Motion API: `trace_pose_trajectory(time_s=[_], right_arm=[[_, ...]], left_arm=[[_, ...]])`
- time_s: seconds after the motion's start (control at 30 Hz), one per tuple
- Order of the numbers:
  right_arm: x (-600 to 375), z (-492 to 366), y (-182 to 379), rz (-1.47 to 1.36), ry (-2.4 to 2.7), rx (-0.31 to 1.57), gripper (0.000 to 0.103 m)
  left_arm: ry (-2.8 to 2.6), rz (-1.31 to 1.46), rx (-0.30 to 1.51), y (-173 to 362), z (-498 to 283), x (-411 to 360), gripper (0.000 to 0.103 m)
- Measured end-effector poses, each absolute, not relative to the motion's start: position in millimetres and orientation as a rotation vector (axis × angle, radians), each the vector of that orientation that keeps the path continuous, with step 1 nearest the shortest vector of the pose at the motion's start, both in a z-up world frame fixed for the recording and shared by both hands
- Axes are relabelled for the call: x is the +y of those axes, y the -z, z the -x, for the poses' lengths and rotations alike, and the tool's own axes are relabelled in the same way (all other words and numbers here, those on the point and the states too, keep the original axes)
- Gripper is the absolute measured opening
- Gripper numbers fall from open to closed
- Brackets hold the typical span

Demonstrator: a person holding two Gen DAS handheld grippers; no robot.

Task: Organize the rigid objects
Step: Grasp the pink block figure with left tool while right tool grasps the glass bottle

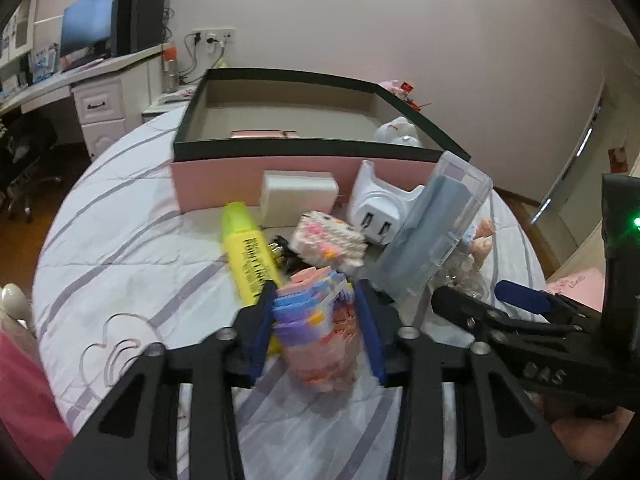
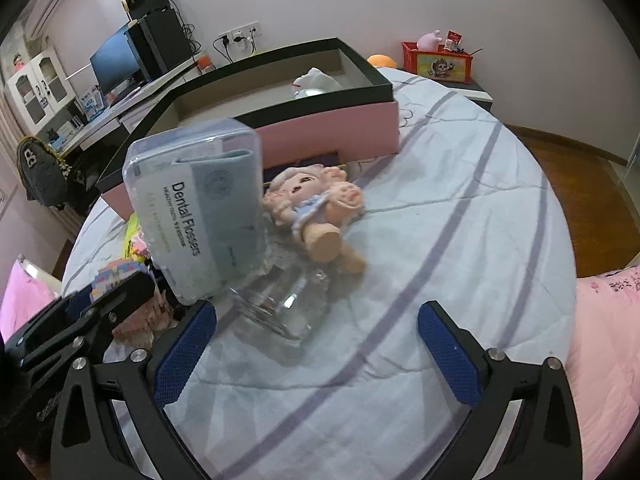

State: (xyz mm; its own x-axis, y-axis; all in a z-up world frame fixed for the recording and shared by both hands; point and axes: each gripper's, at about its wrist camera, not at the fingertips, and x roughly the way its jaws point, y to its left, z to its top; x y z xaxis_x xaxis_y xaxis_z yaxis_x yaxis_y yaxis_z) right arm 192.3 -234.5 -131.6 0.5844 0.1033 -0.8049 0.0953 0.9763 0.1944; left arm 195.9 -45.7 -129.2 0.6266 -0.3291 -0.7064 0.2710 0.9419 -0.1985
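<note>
Left claw (image 1: 316, 320) is clenching on the pastel block toy (image 1: 316, 320), blue pads pressing both its sides, toy sitting on the bed (image 1: 132, 248) near its front edge, w/ the yellow highlighter (image 1: 250, 256) touching its left side. Right claw (image 2: 316, 344) is hanging released, jaws wide, nothing gripped; the clear glass piece (image 2: 280, 304) is lying just ahead of it, between the pads but not touched.

Progress, judging from how things lie: early. The pink box w/ dark rim (image 1: 320, 148) is standing toward the far edge of the bed and is mostly bare inside. Only 2 things are showing in it: 1 white plush-looking thing (image 1: 396, 130) at its right end, 1 flat pink item (image 1: 264, 134) by the near wall. Everything else is sitting outside, bunched against the box's near wall, so most of the sorting is prob. left to do.

Count outside the box:
- 1 highlighter
- 1 pastel block toy, in the left claw
- 1 white-and-pink block figure (image 1: 328, 240) behind it
- 1 white square block (image 1: 298, 196), touching the box wall
- 1 white charger w/ 2 ports (image 1: 376, 208)
- 1 clear case of dental flossers (image 2: 200, 208), standing tilted
- 1 doll (image 2: 316, 208) lying beside the case, to its right
- 1 glass piece
- some dark small bits under the pile, too hidden to count.
</note>
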Motion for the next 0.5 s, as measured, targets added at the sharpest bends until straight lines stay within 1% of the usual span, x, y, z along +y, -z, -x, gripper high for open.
trace_pose_trajectory(time_s=[0.03,0.07,0.1,0.17,0.23,0.27,0.3,0.33,0.37,0.4,0.47,0.5], right_arm=[[-233,-193,133,-0.229,0.002,0.948,0.095],[-231,-194,133,-0.233,0.012,0.938,0.092],[-230,-194,133,-0.232,0.018,0.933,0.086],[-226,-197,135,-0.213,0.033,0.921,0.080],[-221,-198,136,-0.177,0.057,0.909,0.075],[-221,-198,137,-0.167,0.065,0.905,0.071],[-222,-197,136,-0.166,0.072,0.901,0.067],[-223,-196,136,-0.168,0.076,0.899,0.065],[-226,-194,135,-0.174,0.080,0.895,0.059],[-227,-194,135,-0.171,0.083,0.893,0.054],[-228,-191,135,-0.151,0.082,0.885,0.051],[-228,-189,135,-0.145,0.077,0.881,0.051]], left_arm=[[0.347,0.080,0.824,129,-194,-43,0.032],[0.346,0.080,0.824,129,-193,-41,0.032],[0.344,0.075,0.823,130,-191,-40,0.032],[0.338,0.076,0.821,130,-189,-39,0.033],[0.314,0.065,0.821,131,-187,-39,0.039],[0.286,0.055,0.818,131,-187,-38,0.053],[0.274,0.058,0.814,132,-186,-35,0.059],[0.279,0.069,0.815,134,-187,-34,0.059],[0.286,0.083,0.821,136,-187,-31,0.058],[0.295,0.104,0.824,137,-188,-28,0.052],[0.313,0.127,0.829,137,-188,-27,0.043],[0.310,0.116,0.825,135,-186,-28,0.036]])
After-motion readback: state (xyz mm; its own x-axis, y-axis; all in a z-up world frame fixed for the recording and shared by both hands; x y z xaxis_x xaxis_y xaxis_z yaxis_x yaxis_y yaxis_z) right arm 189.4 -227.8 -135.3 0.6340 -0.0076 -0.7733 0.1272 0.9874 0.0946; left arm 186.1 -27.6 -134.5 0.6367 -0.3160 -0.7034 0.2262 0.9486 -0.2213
